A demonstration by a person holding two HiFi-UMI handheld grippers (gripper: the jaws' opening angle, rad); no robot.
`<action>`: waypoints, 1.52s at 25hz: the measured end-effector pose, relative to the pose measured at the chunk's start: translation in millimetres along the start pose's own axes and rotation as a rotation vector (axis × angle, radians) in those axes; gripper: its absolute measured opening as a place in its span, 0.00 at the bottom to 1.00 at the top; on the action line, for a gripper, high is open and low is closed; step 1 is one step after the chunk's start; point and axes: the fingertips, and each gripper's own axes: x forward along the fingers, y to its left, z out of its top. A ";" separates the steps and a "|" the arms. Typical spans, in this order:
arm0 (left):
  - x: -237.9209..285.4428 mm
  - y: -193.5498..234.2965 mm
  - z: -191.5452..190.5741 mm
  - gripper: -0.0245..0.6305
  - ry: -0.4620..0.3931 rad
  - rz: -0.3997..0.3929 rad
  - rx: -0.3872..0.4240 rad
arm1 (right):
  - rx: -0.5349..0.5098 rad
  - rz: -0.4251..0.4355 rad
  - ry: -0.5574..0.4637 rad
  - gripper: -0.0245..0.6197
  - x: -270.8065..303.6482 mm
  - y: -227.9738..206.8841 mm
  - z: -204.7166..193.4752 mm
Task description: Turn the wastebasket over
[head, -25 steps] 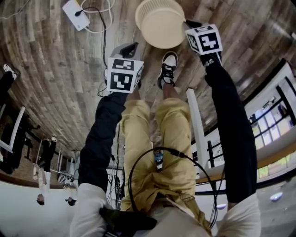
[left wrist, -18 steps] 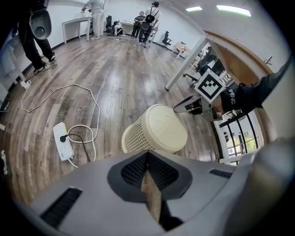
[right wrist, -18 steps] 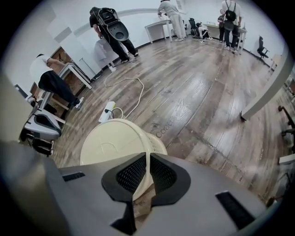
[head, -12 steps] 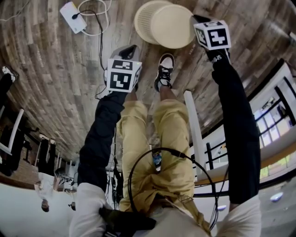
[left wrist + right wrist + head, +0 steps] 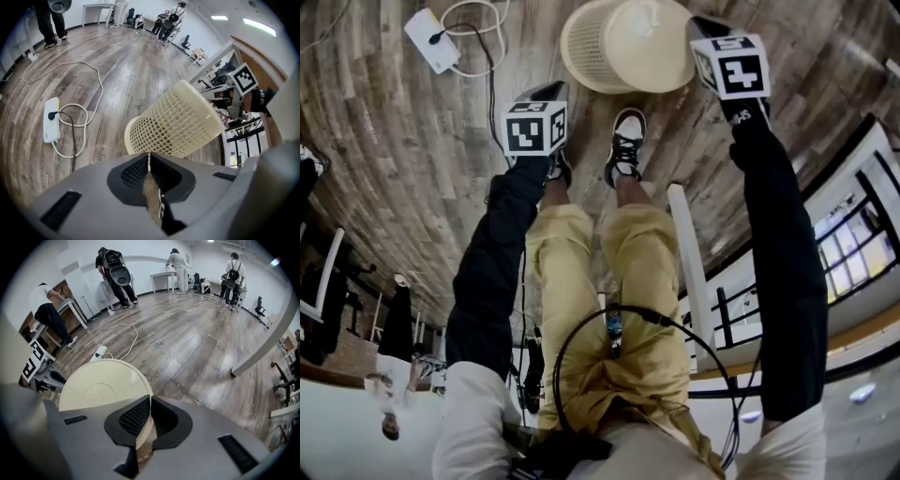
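Observation:
The cream mesh wastebasket (image 5: 623,47) stands tilted on the wood floor, its rim to the left and its solid round base turned toward the right. In the left gripper view the wastebasket (image 5: 173,126) leans with its mouth edge on the floor. My right gripper (image 5: 698,25) is at the base's edge, and in its own view the right gripper (image 5: 149,408) is shut on the rim of the wastebasket (image 5: 103,385). My left gripper (image 5: 547,92) hangs low by the left shoe, and the left gripper (image 5: 149,163) is shut and empty, short of the basket.
A white power strip (image 5: 431,39) with looped cable lies on the floor left of the basket. The person's shoes (image 5: 626,145) stand just below it. A white table leg (image 5: 689,253) runs at the right. Other people stand far off across the room.
The basket has tipped from base-up to leaning, its mesh wall now showing. The right gripper moved rightward with the base's edge. The left gripper sank toward the floor.

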 end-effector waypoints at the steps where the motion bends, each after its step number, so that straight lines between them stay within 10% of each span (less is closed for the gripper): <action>1: 7.7 4.3 -2.4 0.04 -0.006 -0.005 -0.013 | 0.000 -0.003 -0.006 0.09 -0.5 -1.2 1.0; 13: 95.2 22.2 -49.9 0.20 0.027 -0.149 -0.294 | -0.011 -0.076 -0.035 0.08 -3.8 -19.5 0.1; 38: 129.5 39.8 -54.4 0.08 0.007 -0.176 -0.579 | -0.105 -0.112 -0.052 0.08 -4.3 -15.4 4.8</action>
